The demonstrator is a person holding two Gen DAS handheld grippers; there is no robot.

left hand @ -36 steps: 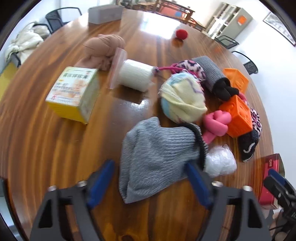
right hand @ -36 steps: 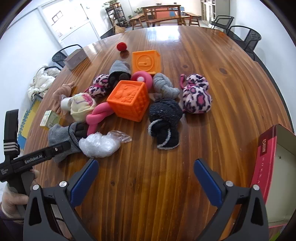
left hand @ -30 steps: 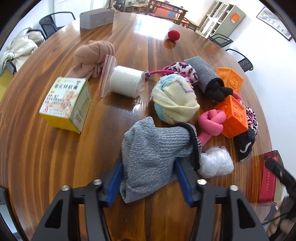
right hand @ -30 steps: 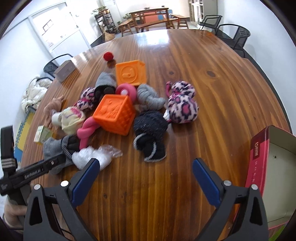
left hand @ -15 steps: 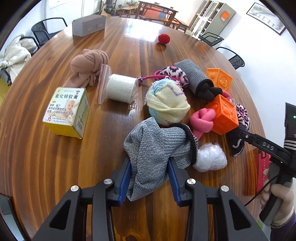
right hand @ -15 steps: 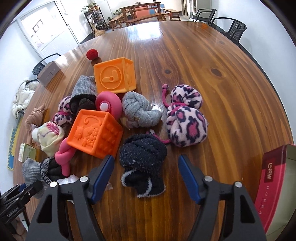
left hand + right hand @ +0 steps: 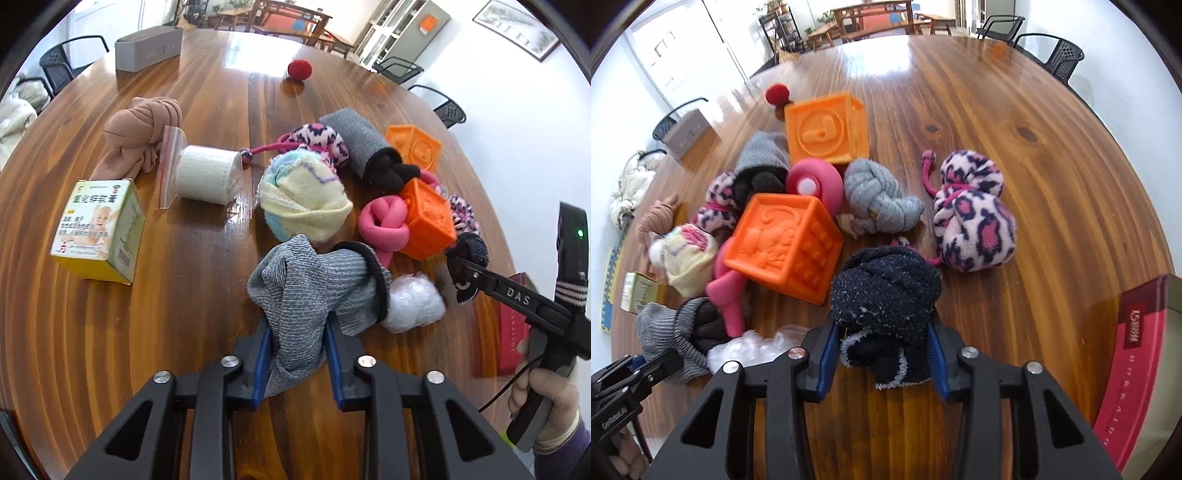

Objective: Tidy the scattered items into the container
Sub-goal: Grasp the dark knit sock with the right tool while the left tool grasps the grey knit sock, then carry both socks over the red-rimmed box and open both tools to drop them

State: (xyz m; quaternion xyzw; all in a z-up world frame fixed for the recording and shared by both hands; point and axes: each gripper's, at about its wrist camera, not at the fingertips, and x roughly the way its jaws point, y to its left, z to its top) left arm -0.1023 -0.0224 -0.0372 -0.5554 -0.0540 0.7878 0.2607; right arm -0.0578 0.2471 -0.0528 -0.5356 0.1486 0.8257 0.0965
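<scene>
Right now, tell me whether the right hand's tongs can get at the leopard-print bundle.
Probably not yet: the right tongs are shut on the dark navy sock bundle. The leopard-print bundle lies beyond it, with nothing on top.

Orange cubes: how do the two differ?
The near orange cube sits tilted on an edge amid the pile; the far orange cube rests flat behind it. The near one shows an embossed animal scene and studded side; the far one shows a ringed raised figure. The near one touches the pink knot; the far one doesn't. Both are same-coloured embossed blocks.
</scene>
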